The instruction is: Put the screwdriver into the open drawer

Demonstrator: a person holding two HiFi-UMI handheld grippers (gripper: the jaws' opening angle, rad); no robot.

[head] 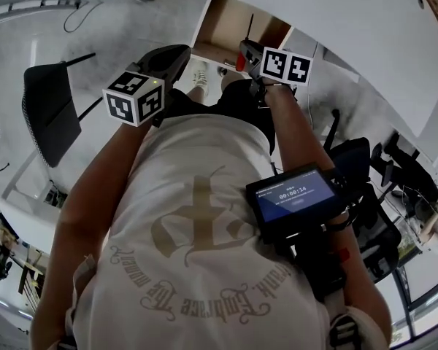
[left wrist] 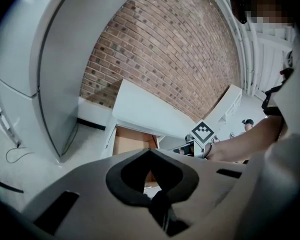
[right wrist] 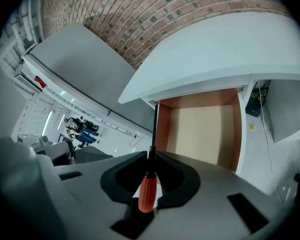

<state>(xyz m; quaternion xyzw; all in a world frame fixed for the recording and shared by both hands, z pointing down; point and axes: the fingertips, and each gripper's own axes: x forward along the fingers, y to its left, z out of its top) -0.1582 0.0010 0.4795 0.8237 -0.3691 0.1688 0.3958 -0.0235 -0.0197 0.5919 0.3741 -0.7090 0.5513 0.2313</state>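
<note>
The screwdriver (right wrist: 150,169) has an orange-red handle and a thin dark shaft that points up toward the open drawer (right wrist: 205,129). My right gripper (right wrist: 151,160) is shut on it where handle meets shaft. In the head view the right gripper (head: 247,55) holds the screwdriver (head: 242,49) just before the drawer (head: 230,24), a bare brown box under the white desk. My left gripper (head: 177,54) hovers to the left of it. Its jaws meet in the left gripper view (left wrist: 151,153) with nothing between them, and the drawer (left wrist: 130,145) shows beyond.
The white desk top (head: 350,28) overhangs the drawer, with a brick wall behind it. A black chair (head: 51,108) stands at the left and dark office gear (head: 365,162) at the right. A screen device (head: 296,195) is strapped to the right forearm.
</note>
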